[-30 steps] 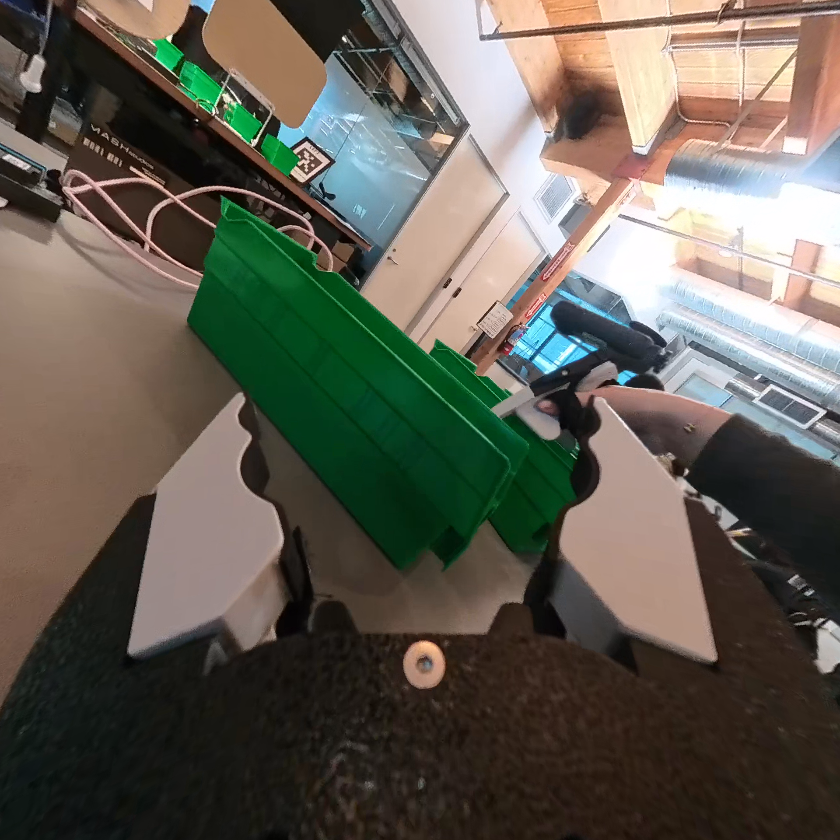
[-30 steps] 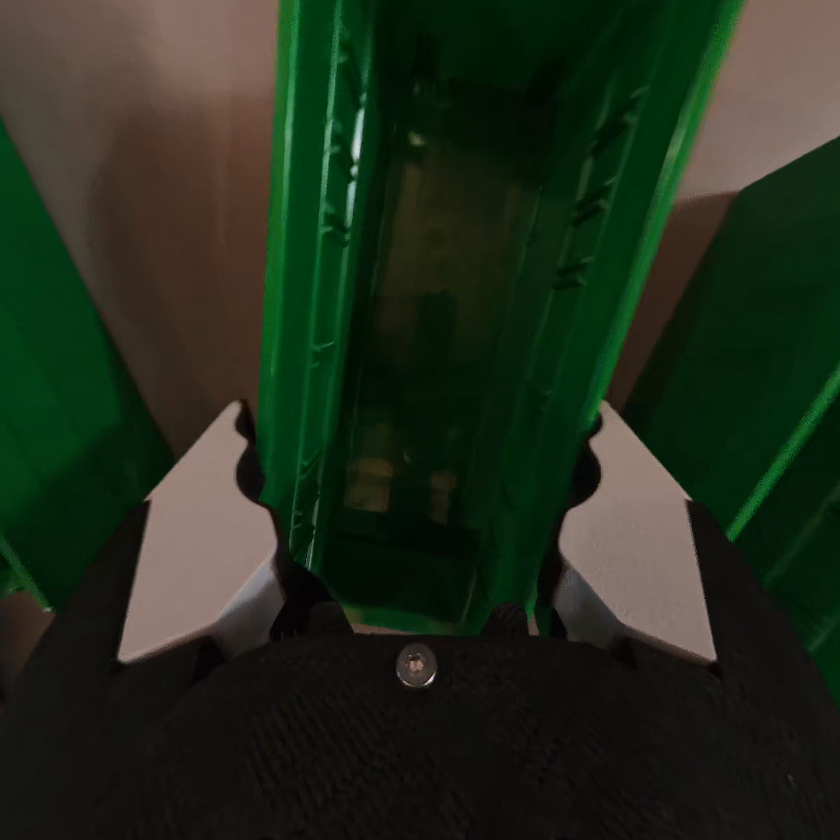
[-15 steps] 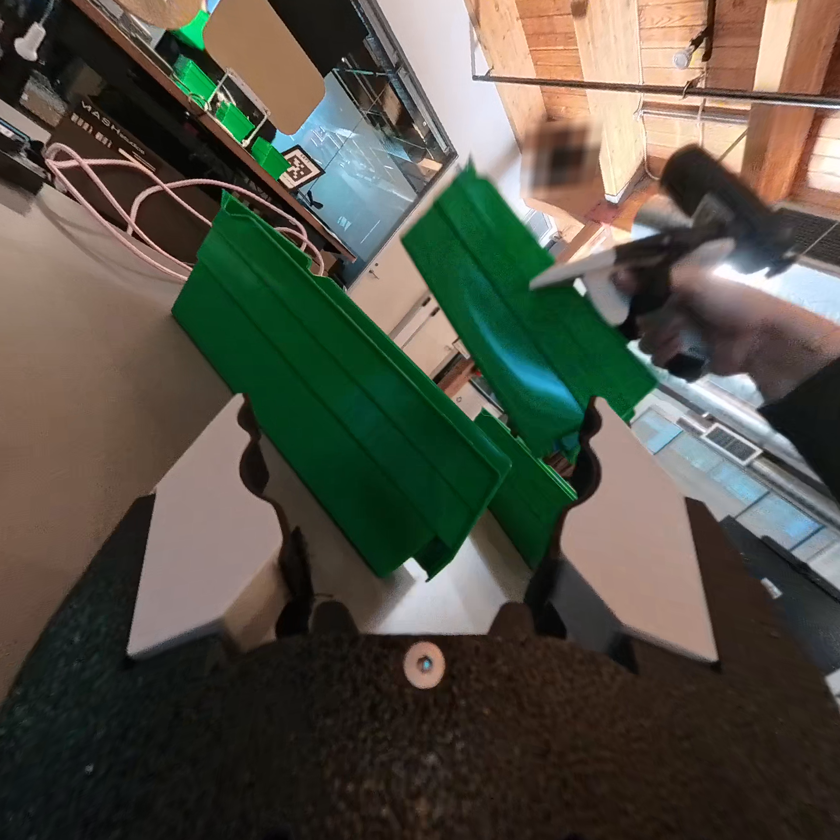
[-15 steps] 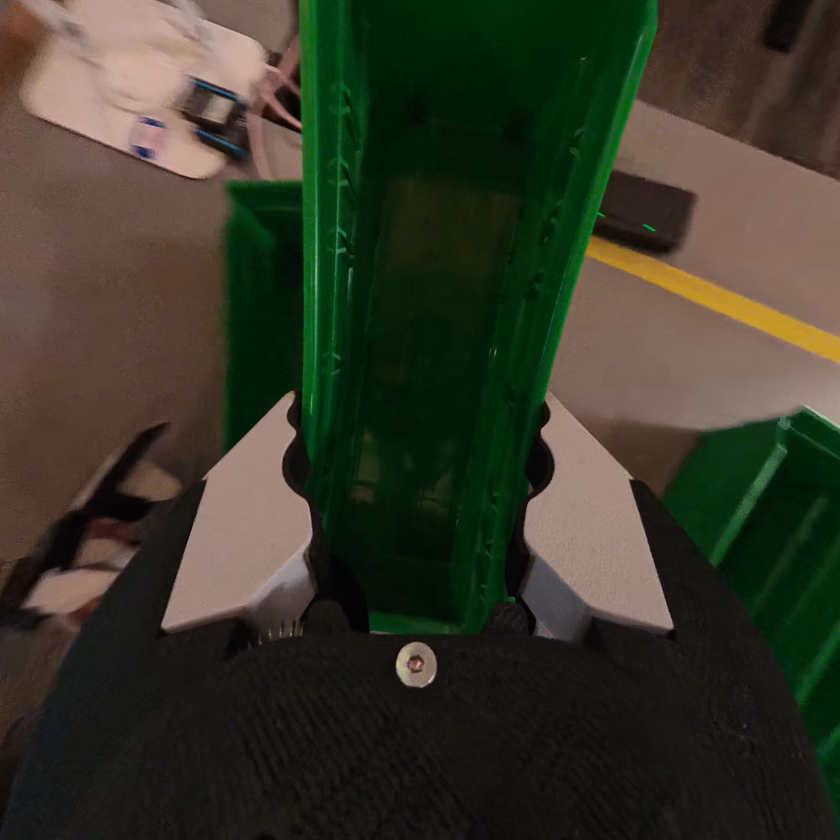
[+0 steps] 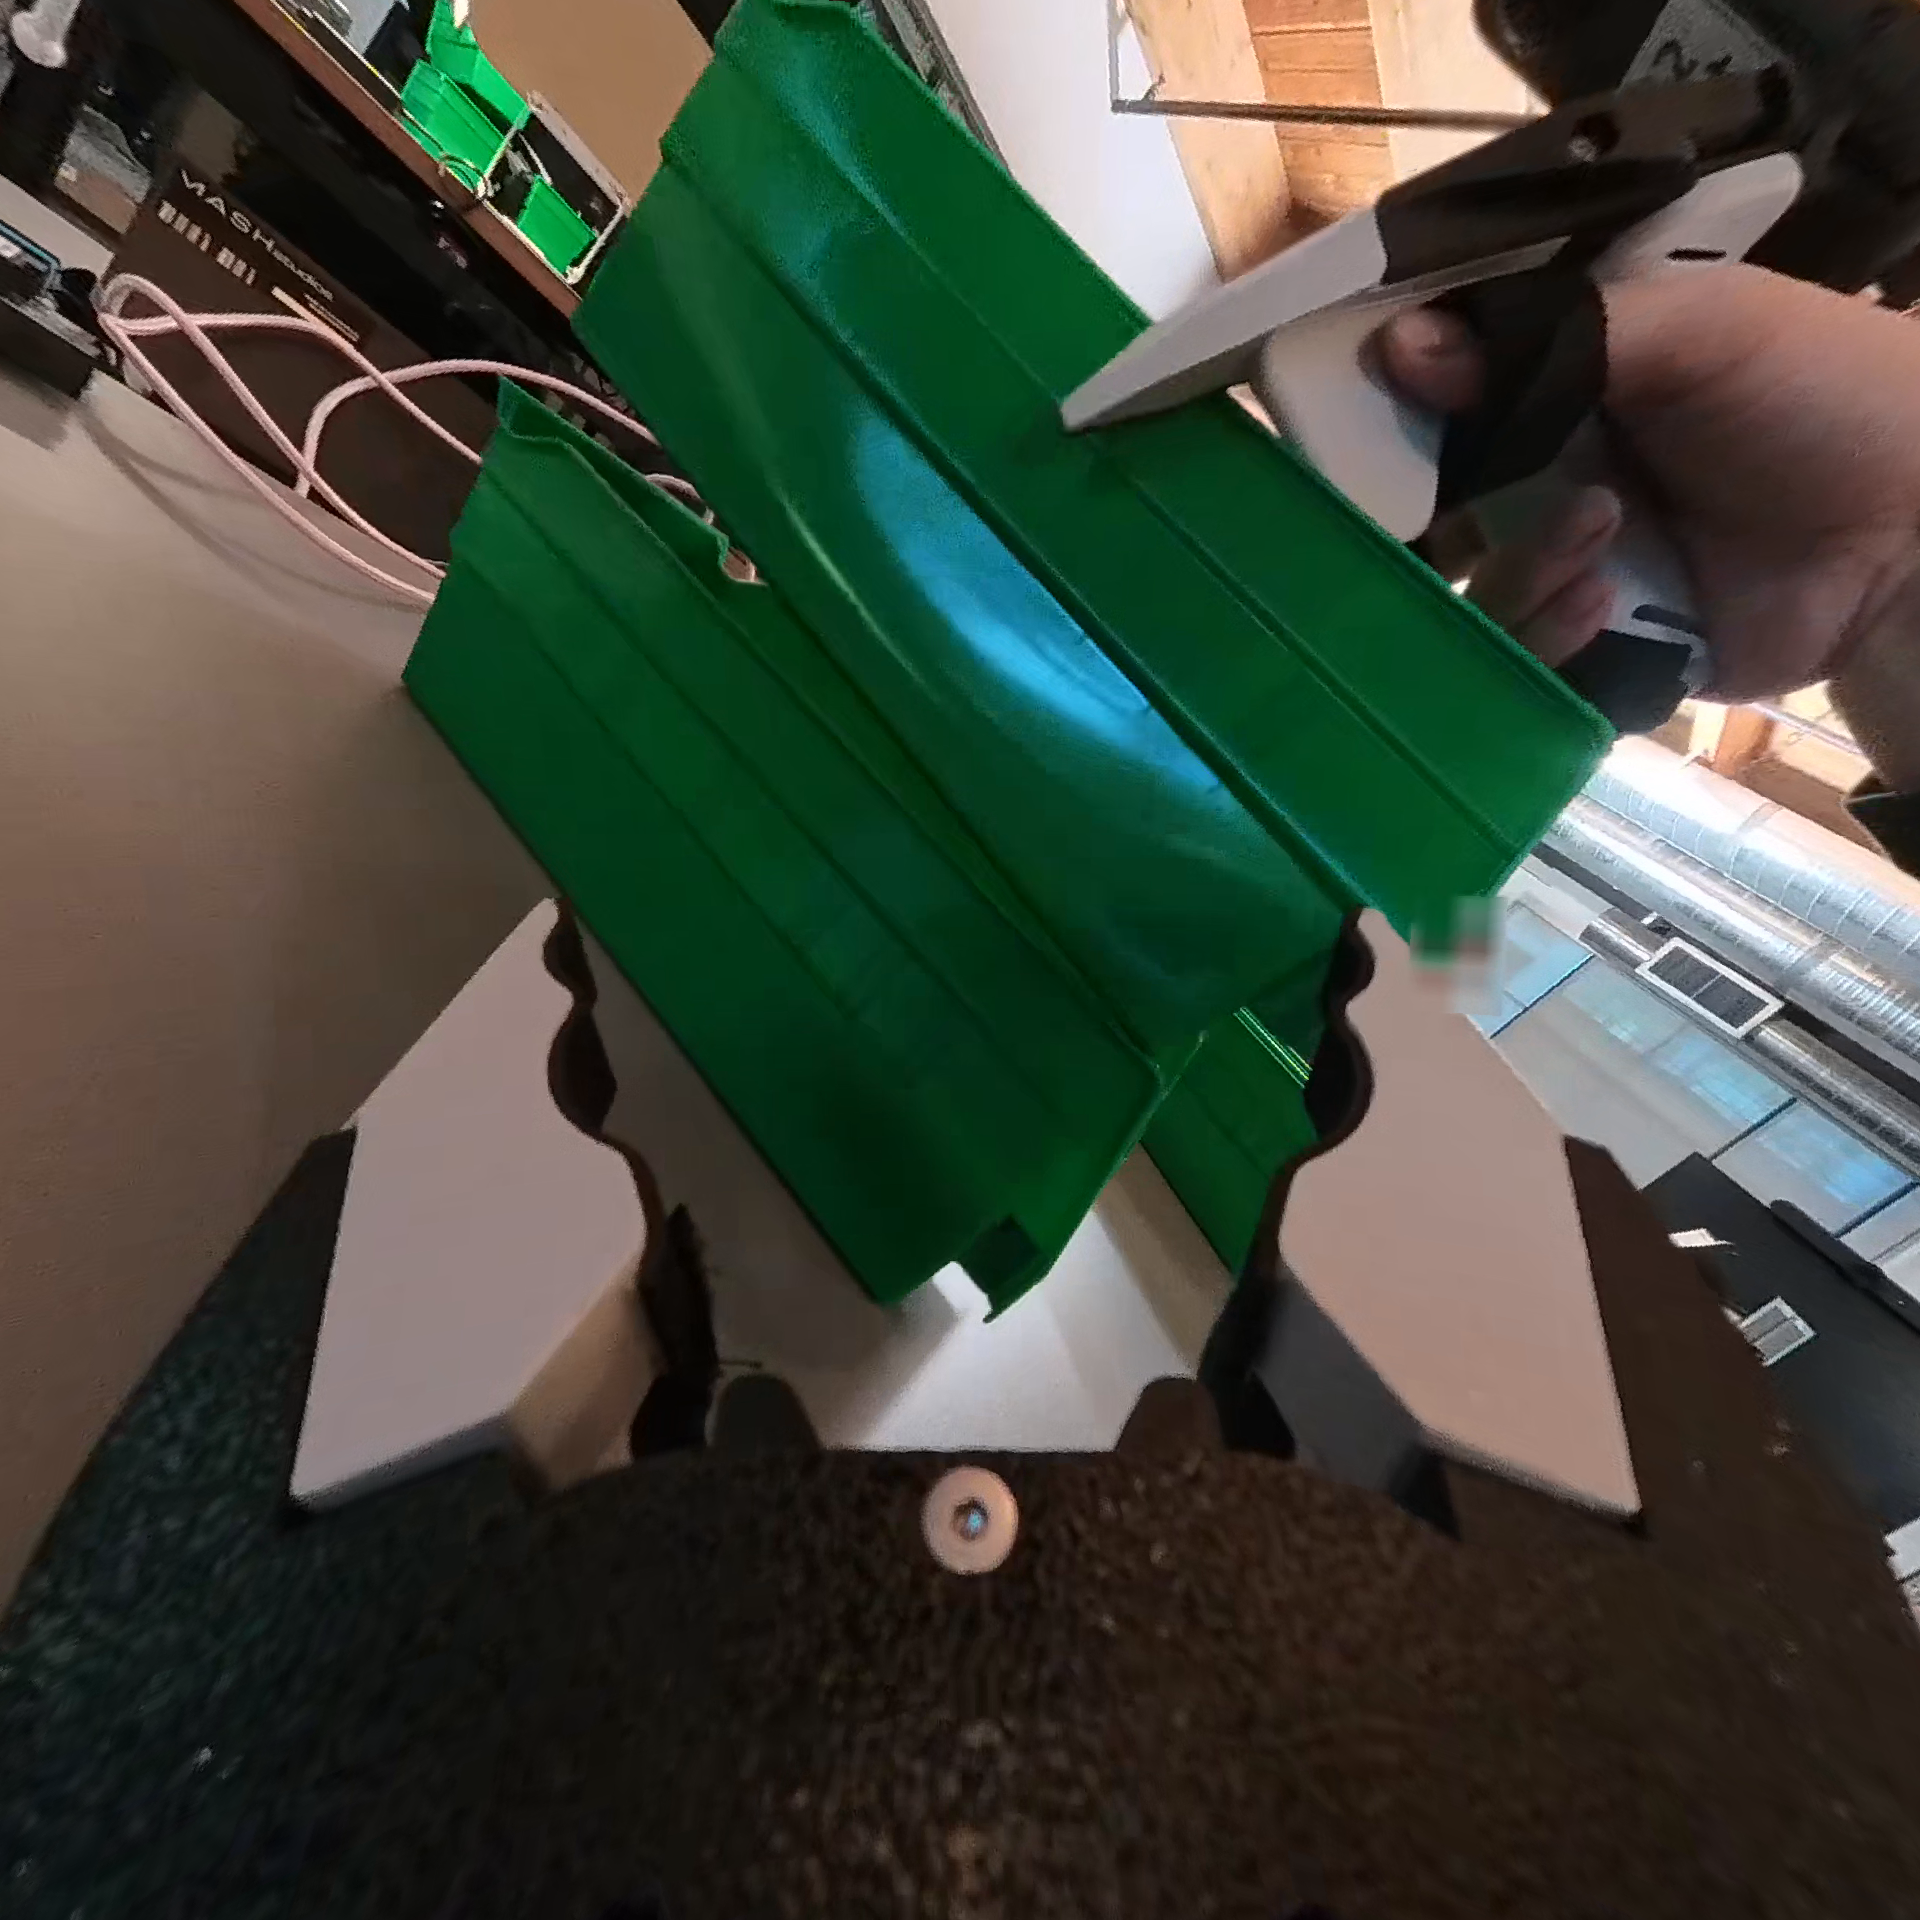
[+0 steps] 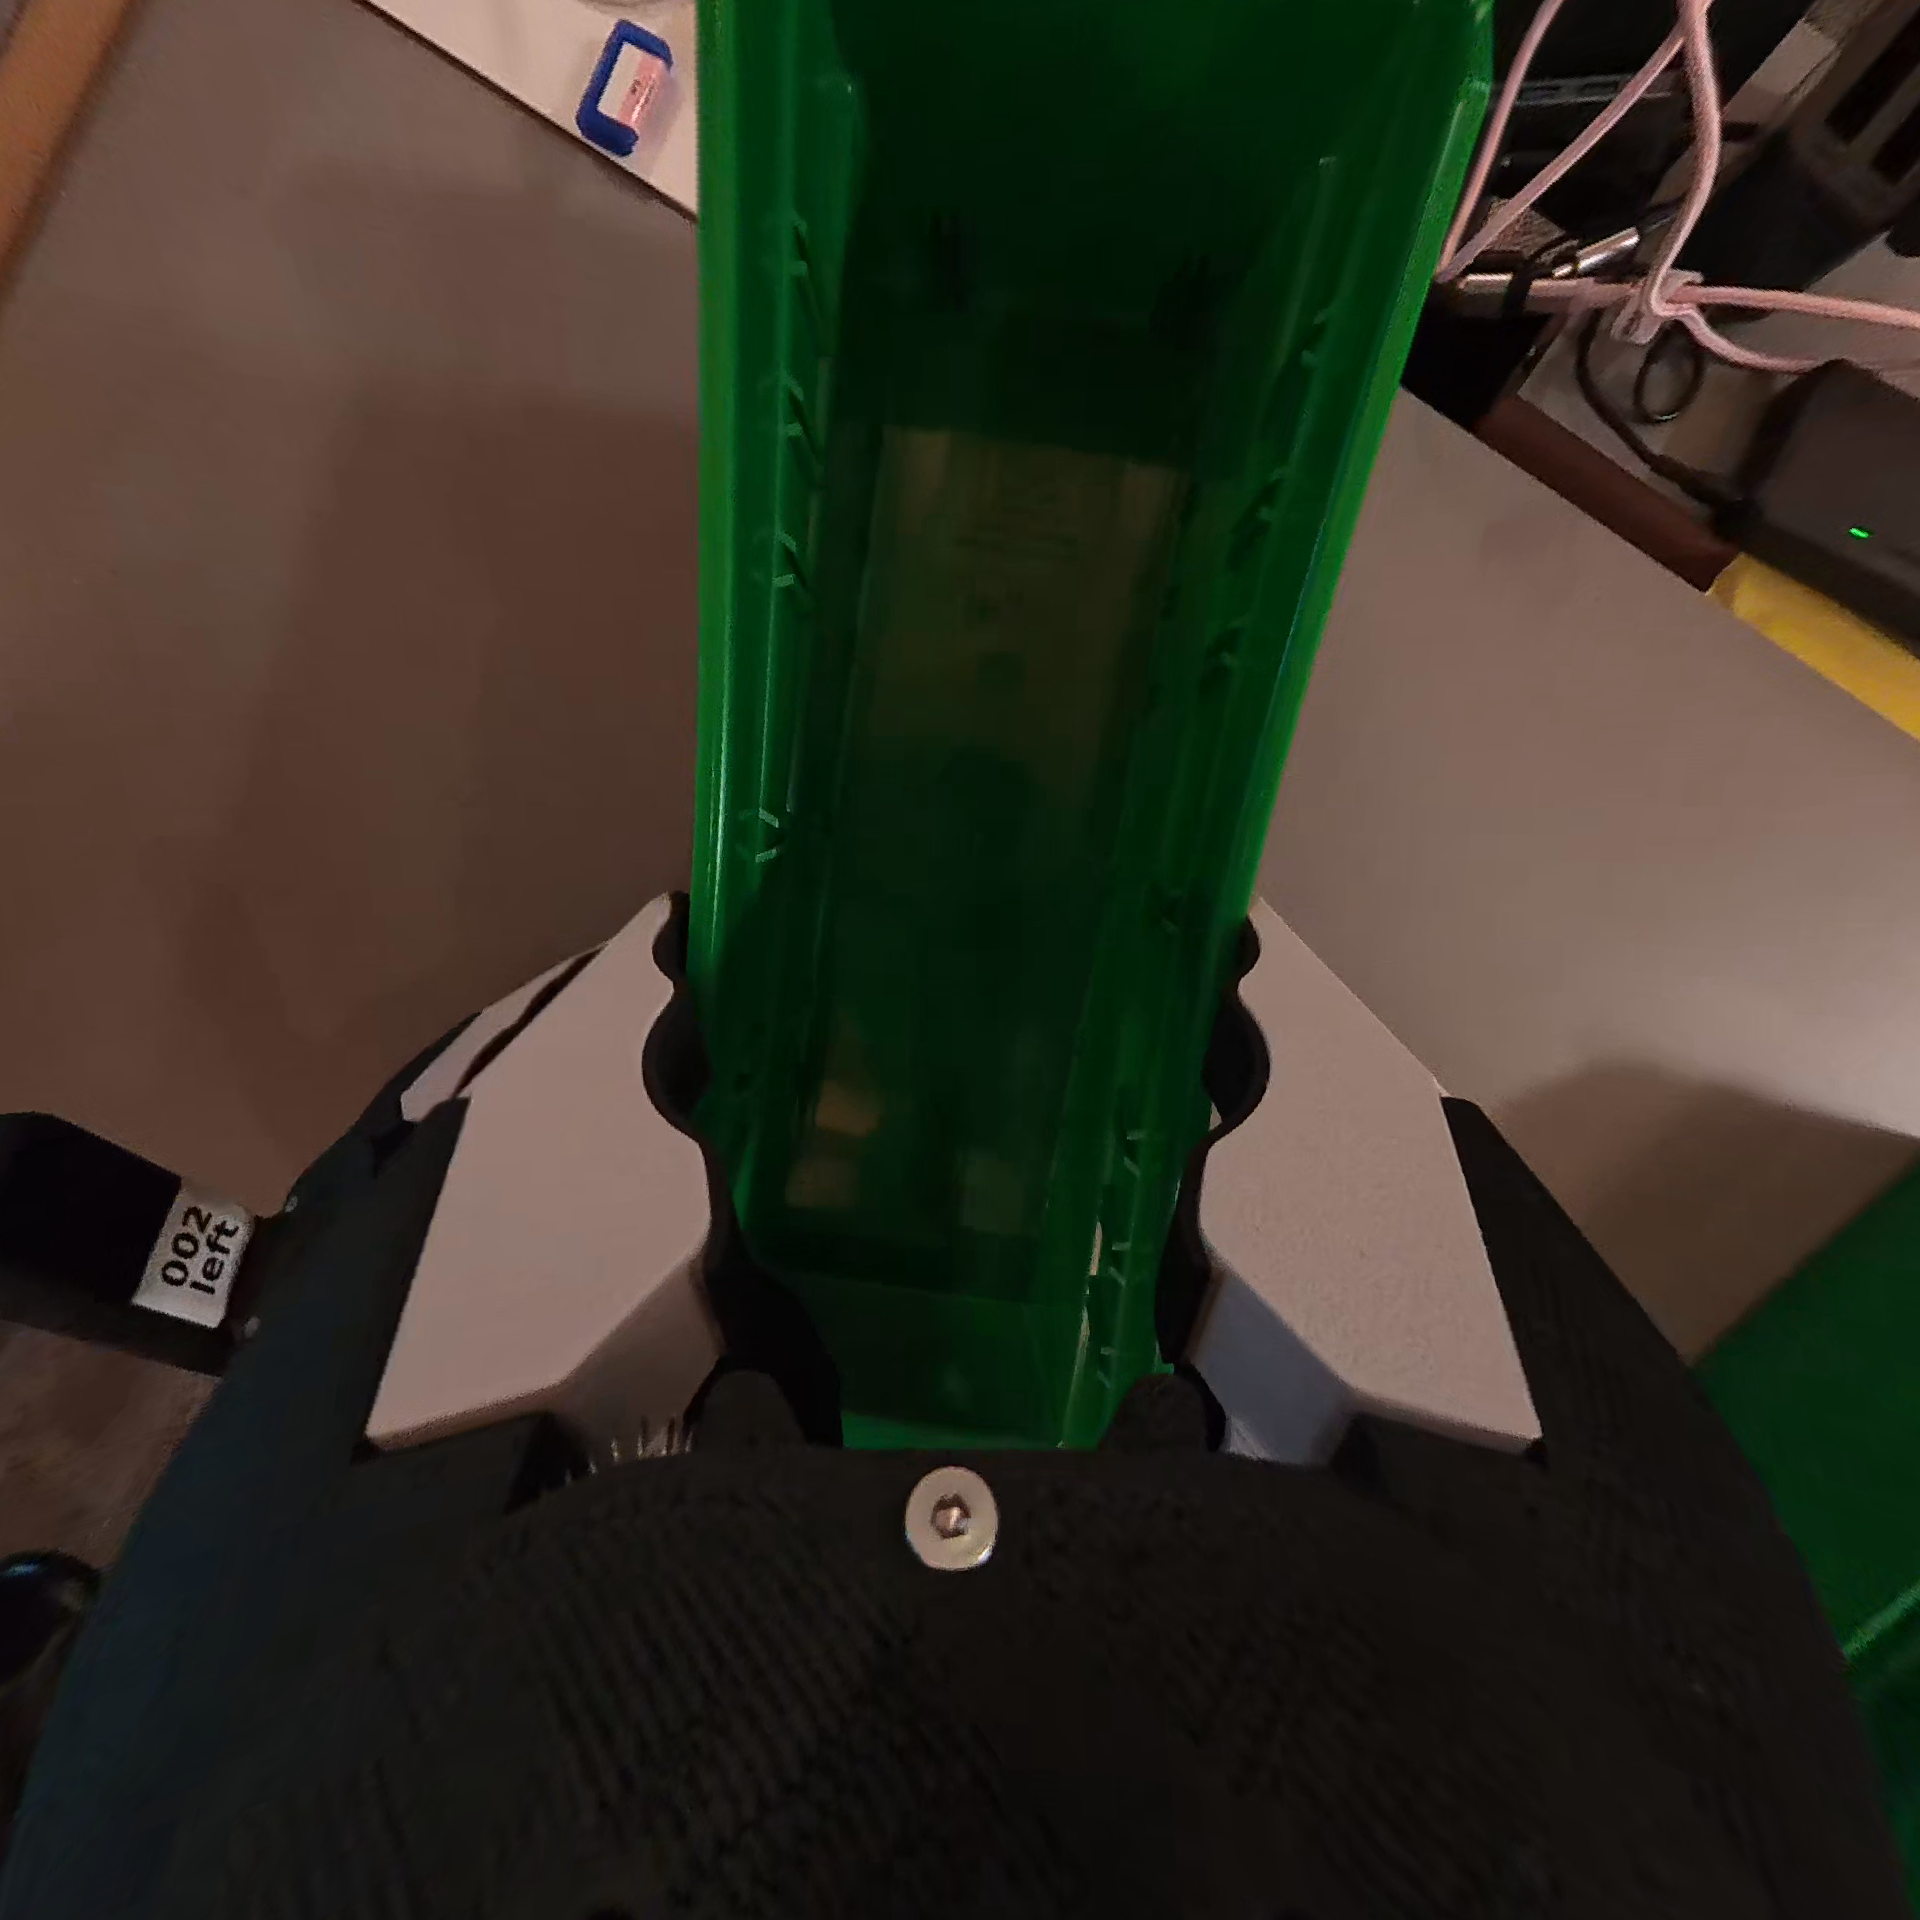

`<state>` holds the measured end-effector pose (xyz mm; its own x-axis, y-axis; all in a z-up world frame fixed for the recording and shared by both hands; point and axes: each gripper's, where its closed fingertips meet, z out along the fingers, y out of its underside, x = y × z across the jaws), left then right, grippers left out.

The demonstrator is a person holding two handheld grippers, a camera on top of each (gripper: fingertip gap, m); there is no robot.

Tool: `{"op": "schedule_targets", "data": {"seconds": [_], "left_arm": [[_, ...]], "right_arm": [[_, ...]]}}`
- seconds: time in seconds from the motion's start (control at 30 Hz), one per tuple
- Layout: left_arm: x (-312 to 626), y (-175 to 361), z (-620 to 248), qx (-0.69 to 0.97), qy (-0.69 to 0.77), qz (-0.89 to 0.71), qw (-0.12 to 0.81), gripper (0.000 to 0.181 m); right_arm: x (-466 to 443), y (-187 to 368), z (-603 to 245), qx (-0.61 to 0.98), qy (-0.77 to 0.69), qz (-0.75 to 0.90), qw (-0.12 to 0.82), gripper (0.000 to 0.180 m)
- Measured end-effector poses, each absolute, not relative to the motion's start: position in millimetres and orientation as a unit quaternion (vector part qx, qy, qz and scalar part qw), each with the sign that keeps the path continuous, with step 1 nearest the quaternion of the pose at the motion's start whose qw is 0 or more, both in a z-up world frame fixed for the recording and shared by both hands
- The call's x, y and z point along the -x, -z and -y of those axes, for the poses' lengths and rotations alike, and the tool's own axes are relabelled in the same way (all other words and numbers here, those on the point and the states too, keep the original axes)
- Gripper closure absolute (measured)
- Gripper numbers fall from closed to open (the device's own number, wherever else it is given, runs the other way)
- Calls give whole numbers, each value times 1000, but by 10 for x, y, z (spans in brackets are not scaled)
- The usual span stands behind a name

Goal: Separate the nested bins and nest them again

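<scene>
The right gripper (image 6: pixel 956 1132) has its two grey fingers clamped on the side walls of a long, narrow green plastic bin (image 6: pixel 1039 623), which runs away from the camera toward twelve o'clock with its open top facing the lens. In the left wrist view that same lifted bin (image 5: pixel 1039 540) hangs in the air, tilted, its smooth underside catching a pale blue sheen; the right gripper (image 5: pixel 1226 364) pinches its upper wall at about one o'clock, held in a person's hand (image 5: pixel 1704 499).

Below it, a second green plastic bin (image 5: pixel 748 894) lies on the beige tabletop (image 5: pixel 177 790), just beside the raised one and under its lower edge; whether the two touch I cannot tell. A third green bin (image 5: pixel 1236 1132) peeks out behind it, toward four o'clock from its near corner.

The left gripper (image 5: pixel 956 1049) hovers low over the table with its jaws wide apart and nothing between them, the resting bin's near end lying ahead in the gap.

Pink cables (image 5: pixel 343 405) loop at ten o'clock beyond the table edge, and small green bins (image 5: pixel 457 104) sit on a dark shelf at eleven o'clock.
</scene>
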<state>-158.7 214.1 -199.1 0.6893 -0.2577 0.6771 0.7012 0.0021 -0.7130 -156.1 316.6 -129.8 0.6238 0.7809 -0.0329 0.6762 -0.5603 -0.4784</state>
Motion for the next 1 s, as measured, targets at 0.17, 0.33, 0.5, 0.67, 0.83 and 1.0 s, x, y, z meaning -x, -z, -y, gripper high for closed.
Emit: {"op": "schedule_targets", "data": {"seconds": [0.17, 0.33, 0.5, 0.67, 0.83, 1.0], "left_arm": [[1617, 2000, -2144, 608, 362, 191, 680, 45], [1596, 1971, -2137, 606, 363, 180, 684, 43], [1585, 1985, -2145, 615, 352, 174, 683, 43], [1579, 2016, -2163, 622, 353, 177, 677, 44], [1550, 2060, -2185, 636, 344, 173, 669, 46], [1560, 2068, -2181, 638, 342, 175, 668, 53]], "right_arm": [[1433, 1280, -3264, 876, -102, 421, 212, 80], [1430, 1491, -3266, 882, -112, 415, 193, 80], [1474, 1712, -3285, 884, -112, 413, 187, 79], [1492, 1854, -3321, 888, -113, 406, 184, 78], [1493, 2038, -3319, 889, -104, 406, 182, 76], [1498, 2142, -3309, 890, -99, 402, 194, 56]]}}
